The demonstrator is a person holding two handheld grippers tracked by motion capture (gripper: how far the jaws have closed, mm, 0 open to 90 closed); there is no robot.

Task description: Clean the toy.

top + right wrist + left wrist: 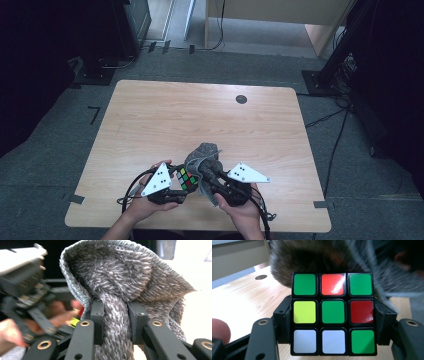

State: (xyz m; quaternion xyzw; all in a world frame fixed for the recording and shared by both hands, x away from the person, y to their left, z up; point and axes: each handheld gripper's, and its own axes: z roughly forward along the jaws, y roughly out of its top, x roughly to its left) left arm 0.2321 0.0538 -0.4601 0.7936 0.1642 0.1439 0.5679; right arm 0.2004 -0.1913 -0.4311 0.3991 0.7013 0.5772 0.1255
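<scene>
Near the table's [150,115] front edge, left gripper [176,192] clamps the cube [332,313]; right gripper [115,322] pinches the cloth [125,277], apparently brushing it. Hard wiping could twist the cube loose.

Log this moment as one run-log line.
left gripper: shut on puzzle cube | right gripper: shut on grey fuzzy cloth | cloth beside cube, above table

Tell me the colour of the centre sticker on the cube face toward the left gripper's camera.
Green, on the cube; clearest in the left gripper view.
</scene>
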